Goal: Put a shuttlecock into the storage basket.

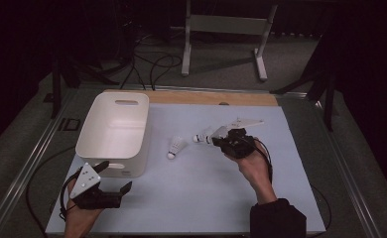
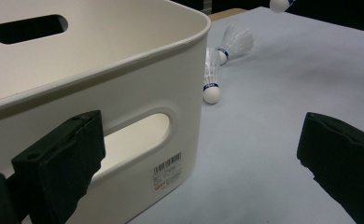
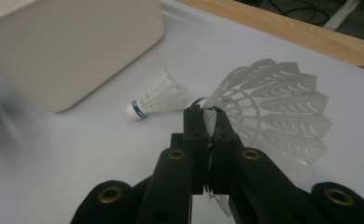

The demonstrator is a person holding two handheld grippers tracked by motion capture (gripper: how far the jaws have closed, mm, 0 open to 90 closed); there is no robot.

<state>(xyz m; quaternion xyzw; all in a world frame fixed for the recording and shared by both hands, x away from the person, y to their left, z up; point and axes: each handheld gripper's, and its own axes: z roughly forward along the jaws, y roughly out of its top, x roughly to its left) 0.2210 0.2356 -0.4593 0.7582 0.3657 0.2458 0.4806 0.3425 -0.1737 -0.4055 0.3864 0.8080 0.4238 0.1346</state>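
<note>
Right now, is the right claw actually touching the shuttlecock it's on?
Touching. The right gripper view shows the right claw shut on the feather skirt of the shuttlecock, with the skirt's edge pinched between the two jaws and no gap.

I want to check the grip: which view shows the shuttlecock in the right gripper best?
The right gripper view: the held shuttlecock is close up, its feather skirt pinched between the shut jaws of the right gripper. The high view shows it small at the gripper's tip. The left gripper view catches just its cork at the top edge.
</note>
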